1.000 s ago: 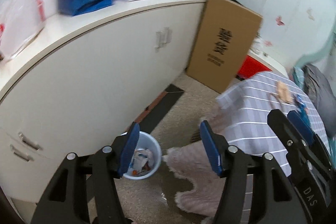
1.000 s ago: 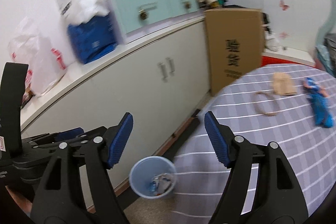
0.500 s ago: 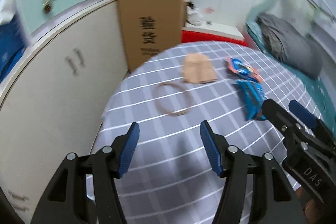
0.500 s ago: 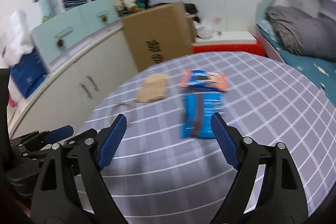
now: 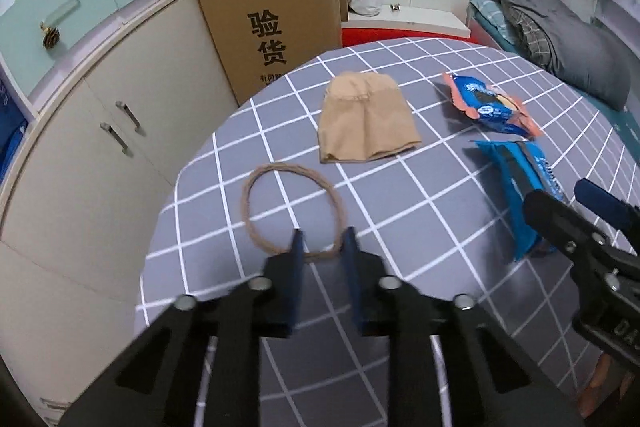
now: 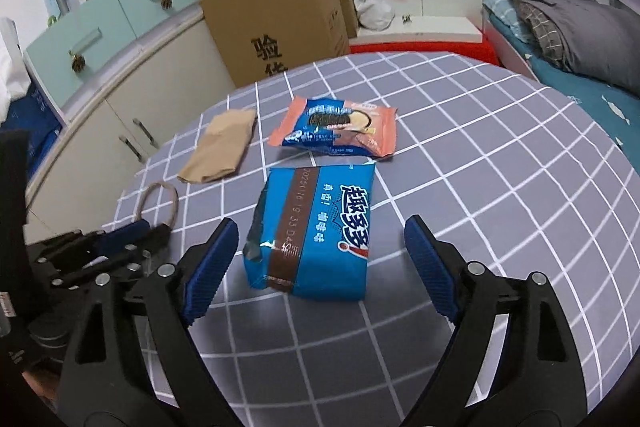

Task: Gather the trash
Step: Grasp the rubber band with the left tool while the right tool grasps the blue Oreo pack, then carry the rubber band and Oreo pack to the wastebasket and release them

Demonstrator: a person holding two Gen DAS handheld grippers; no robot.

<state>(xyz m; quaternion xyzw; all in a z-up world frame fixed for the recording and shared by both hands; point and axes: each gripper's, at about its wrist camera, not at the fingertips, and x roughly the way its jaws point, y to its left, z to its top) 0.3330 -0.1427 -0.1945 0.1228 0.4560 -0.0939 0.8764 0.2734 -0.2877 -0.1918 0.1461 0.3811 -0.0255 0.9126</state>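
**Light wrappers and a thin loop on the worktop**

My left gripper (image 5: 321, 241) has its jaws nearly together over the near arc of the tan loop (image 5: 291, 209); whether it is pinched I cannot tell. It looks limp.

My right gripper (image 6: 320, 247) is spread wide around the blue wrapper (image 6: 316, 231), not touching. I judge it light, crinkly and slippery, best taken across its middle. It reads "趣多多". The pink-edged wrapper (image 6: 340, 127) lies just beyond. The cardboard box (image 5: 276, 15) reads "验货".

The left tongs (image 5: 321, 245), nearly closed, pinch the near edge of a thin beige elastic loop (image 5: 292, 211) on the grey checked counter (image 5: 420, 219). Behind it lies a folded beige cloth (image 5: 366, 119), with two blue snack wrappers (image 5: 516, 183) to the right.
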